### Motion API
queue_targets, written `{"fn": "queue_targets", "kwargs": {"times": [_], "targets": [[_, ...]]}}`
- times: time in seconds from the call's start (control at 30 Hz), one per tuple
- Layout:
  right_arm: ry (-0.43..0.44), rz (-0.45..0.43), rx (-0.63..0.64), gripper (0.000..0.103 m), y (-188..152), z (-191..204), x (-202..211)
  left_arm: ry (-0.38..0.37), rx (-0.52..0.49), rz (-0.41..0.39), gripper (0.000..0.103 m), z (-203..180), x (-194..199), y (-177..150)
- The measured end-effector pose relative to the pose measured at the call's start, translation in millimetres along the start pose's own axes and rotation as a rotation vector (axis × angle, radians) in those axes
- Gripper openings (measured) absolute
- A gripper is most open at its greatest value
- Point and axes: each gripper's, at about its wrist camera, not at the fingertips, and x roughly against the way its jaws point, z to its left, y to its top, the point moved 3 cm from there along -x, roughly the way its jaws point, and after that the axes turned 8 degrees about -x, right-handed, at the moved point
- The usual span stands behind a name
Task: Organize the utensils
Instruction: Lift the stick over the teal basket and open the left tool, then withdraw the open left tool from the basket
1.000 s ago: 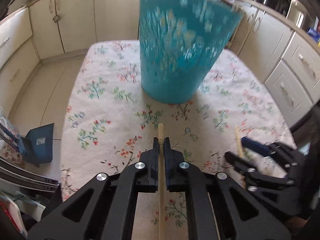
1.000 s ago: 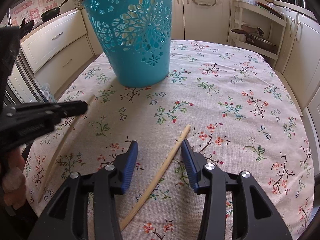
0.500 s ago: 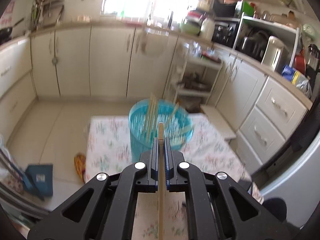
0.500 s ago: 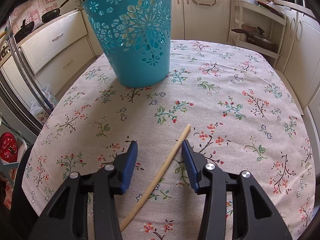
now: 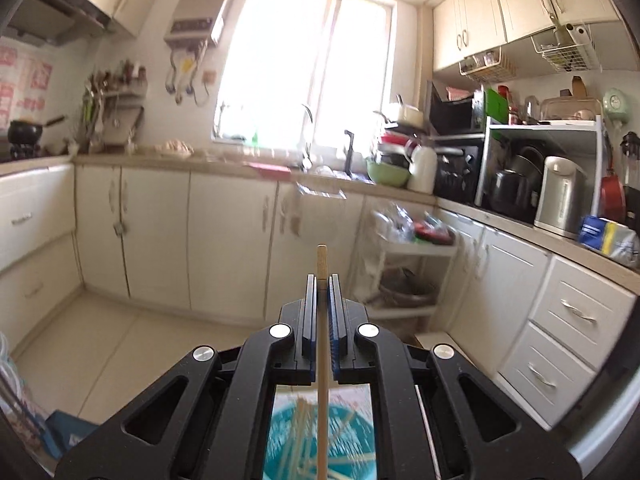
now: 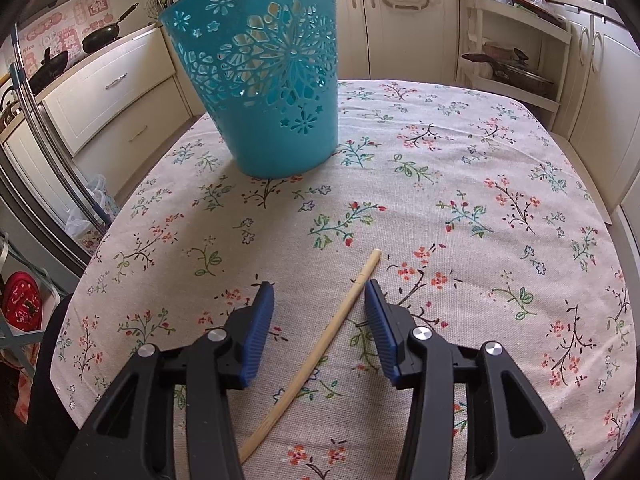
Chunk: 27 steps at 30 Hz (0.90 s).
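Note:
My left gripper [image 5: 322, 280] is shut on a wooden chopstick [image 5: 321, 260] and holds it high, pointing across the kitchen. Below it, between the gripper arms, the teal basket [image 5: 288, 440] shows with several chopsticks inside. In the right wrist view the teal cut-out basket [image 6: 264, 80] stands upright on the floral tablecloth [image 6: 480, 200]. My right gripper [image 6: 320, 292] is open low over the cloth, its fingers on either side of a second wooden chopstick [image 6: 320, 352] that lies flat.
Kitchen cabinets [image 5: 224, 240] and a counter with appliances [image 5: 556, 196] surround the table. A white trolley [image 6: 516, 40] stands behind the table's far right edge. A fridge handle [image 6: 48, 152] is at the left.
My left gripper has risen and tilted up with its chopstick, so the basket dropped from mid view to beneath it. The right gripper and its chopstick have not moved.

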Motion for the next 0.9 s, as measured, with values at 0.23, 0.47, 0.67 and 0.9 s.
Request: {"fn": "queue_targets", "kwargs": {"times": [0.23,0.47,0.67,0.9], "targets": [[0.012,-0.001,-0.011,0.047,-0.2,-2.1,1.0,0.074,-0.014,0.047,0.005,-5.9,-53.5,-47.3],[0.012,-0.001,-0.011,0.047,-0.1,-2.2,0.6,0.092,-0.035,0.167,0.006,-8.0,-65.9,-96.6],[0.011,-0.001,-0.010,0.047,-0.1,-2.0,0.8,0.088,-0.045,0.230,0.019,-2.7,-54.2,-119.4],[0.012,-0.001,-0.011,0.047,0.1,-1.9,0.5,0.108,-0.058,0.288,0.038,3.4,-33.3,-134.1]]}}
